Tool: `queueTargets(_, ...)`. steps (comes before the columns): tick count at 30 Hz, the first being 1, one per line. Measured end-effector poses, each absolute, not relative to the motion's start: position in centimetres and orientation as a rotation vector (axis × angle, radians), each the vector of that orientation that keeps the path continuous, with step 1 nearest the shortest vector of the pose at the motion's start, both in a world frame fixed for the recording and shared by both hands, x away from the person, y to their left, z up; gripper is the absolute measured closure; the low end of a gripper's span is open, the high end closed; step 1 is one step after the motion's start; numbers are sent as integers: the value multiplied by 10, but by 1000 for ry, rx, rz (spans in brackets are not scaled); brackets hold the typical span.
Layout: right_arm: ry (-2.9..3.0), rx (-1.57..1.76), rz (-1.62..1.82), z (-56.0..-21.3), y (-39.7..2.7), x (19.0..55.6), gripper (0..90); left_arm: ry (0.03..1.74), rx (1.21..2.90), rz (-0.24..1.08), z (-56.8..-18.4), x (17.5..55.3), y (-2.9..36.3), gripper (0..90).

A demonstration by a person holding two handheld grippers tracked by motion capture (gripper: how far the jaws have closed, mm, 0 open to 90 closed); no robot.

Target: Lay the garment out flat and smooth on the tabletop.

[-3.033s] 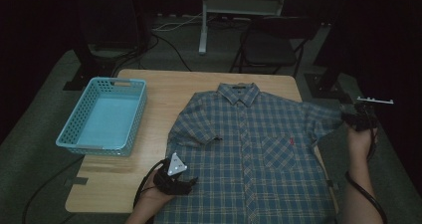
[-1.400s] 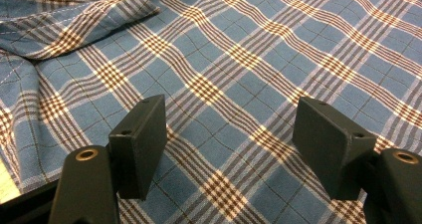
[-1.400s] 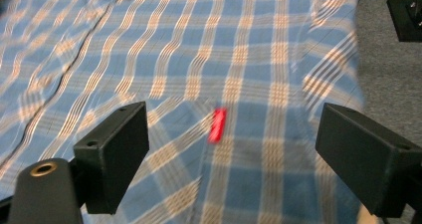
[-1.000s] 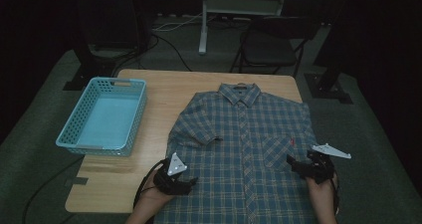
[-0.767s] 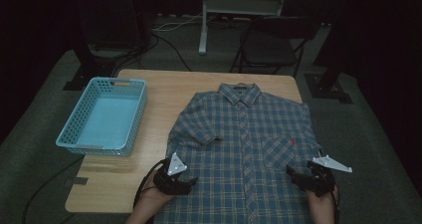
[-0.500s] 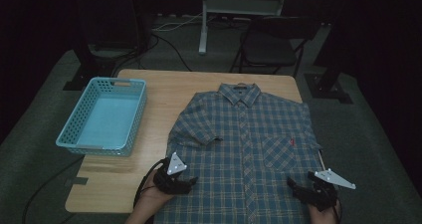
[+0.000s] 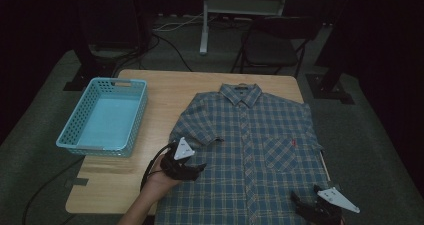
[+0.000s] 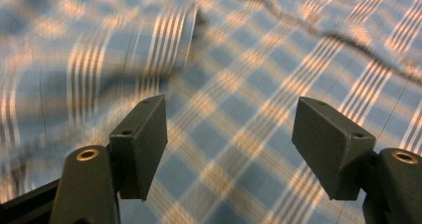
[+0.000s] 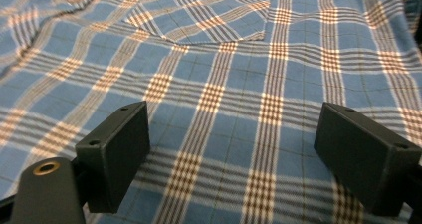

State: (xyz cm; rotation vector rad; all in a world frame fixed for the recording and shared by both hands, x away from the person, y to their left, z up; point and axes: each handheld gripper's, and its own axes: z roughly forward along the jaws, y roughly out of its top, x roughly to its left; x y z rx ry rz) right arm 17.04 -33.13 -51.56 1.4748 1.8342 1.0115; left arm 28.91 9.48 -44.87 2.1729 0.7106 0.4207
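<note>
Basket [image 7: 102, 117] at left: blue perforated plastic, rectangular, empty. Shirt [image 7: 250, 150] lies flat on the wood surface [image 7: 165, 92], collar away, soft blue plaid weave, short sleeves folded in. Left gripper [image 7: 192, 169] over its near-left part, fingers [image 8: 142, 144] spread, nothing held. Right gripper [image 7: 306, 207] over the right hem, fingers [image 9: 117, 152] spread too. Likely folding: next, pinch the hem on both sides.

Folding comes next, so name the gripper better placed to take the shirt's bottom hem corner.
Right. The right gripper hangs open over the shirt near its bottom right corner; the left gripper, also open, sits higher, by the left sleeve.
</note>
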Motion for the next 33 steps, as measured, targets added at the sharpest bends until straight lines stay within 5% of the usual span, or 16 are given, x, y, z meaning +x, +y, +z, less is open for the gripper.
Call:
queueTargets(9,1795,1400,1064,-525,-332,167,130,625,2180,411,-429,331,56,312)
queueTargets(19,1801,1400,1065,-524,-333,167,130,698,2366,474,-453,369,28,357)
queueTargets(26,1802,1400,1064,-524,-333,168,130,721,2391,458,-466,382,33,532)
queueTargets(33,1801,1401,1064,-524,-333,168,130,783,2329,500,-465,391,45,873)
